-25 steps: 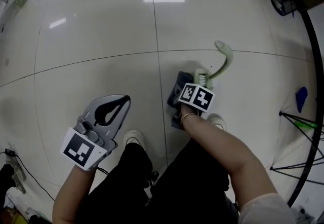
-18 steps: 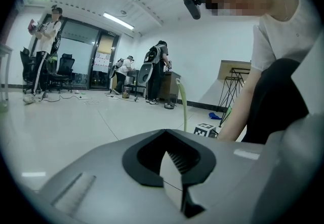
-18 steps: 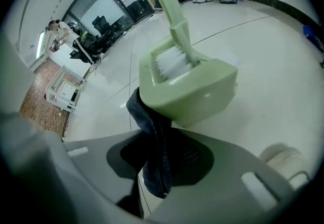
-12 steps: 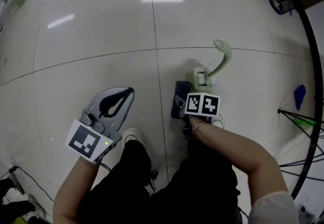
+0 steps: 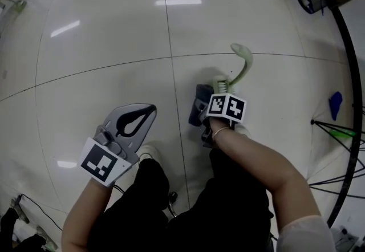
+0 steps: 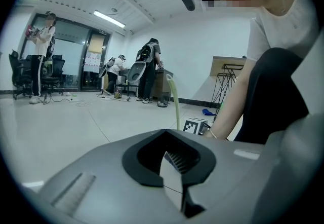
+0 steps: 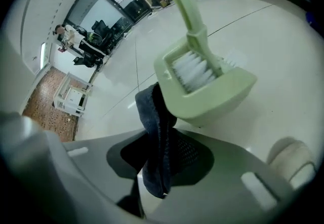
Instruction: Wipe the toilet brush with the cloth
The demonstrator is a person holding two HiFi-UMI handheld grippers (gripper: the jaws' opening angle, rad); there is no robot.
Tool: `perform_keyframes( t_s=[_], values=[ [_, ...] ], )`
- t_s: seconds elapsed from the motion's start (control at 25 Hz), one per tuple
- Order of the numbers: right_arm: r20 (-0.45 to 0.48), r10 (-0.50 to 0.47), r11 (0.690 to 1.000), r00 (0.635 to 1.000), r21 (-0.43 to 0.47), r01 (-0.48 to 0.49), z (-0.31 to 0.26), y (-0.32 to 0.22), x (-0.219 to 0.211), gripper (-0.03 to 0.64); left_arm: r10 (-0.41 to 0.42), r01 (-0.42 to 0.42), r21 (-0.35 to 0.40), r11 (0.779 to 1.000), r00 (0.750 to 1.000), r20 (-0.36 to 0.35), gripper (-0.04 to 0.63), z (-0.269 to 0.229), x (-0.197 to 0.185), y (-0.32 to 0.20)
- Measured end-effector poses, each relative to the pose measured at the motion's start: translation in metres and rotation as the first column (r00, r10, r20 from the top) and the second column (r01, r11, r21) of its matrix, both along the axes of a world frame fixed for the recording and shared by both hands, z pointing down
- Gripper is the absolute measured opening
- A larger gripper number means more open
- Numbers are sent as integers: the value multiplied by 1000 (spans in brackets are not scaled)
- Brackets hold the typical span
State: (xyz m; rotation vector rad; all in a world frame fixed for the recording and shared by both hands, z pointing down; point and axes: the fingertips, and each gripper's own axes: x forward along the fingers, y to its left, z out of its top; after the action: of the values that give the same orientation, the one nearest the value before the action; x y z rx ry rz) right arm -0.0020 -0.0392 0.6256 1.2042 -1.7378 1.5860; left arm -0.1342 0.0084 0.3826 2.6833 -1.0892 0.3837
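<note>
Toilet brush (image 7: 195, 71) beside cloth (image 7: 157, 132), shoe (image 7: 288, 159) near

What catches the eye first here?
A pale green toilet brush stands in its holder on the white tiled floor, centre-right. The right hand-held gripper is shut on a dark blue cloth beside the holder. The left hand-held gripper hangs shut and empty, lower left.

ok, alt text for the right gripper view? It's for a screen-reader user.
The right gripper is shut on a dark blue cloth, whose upper end meets the pale green holder of a toilet brush standing on a glossy white floor. An office area with chairs shows far behind.
</note>
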Motion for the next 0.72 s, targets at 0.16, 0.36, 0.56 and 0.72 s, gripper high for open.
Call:
perform_keyframes(
  t_s=[0.16,0.36,0.56,0.72],
  values=[
    [-93,-122,992,988,1,122,10,19,32,106,-6,6,4,1000,1000,-8,-3,-1,-1,0],
    [-119,-346,938,931,-22,346,-2,36,50,106,-40,41,10,999,997,-61,5,-5,0,-8],
    [9,-567,822,824,-57,567,-28,67,70,107,-7,9,43,999,999,-34,5,-11,26,-21],
    [-26,-681,721,732,156,675,-82,60,88,107,44,-41,57,998,998,-37,45,-28,53,-34]
  ],
)
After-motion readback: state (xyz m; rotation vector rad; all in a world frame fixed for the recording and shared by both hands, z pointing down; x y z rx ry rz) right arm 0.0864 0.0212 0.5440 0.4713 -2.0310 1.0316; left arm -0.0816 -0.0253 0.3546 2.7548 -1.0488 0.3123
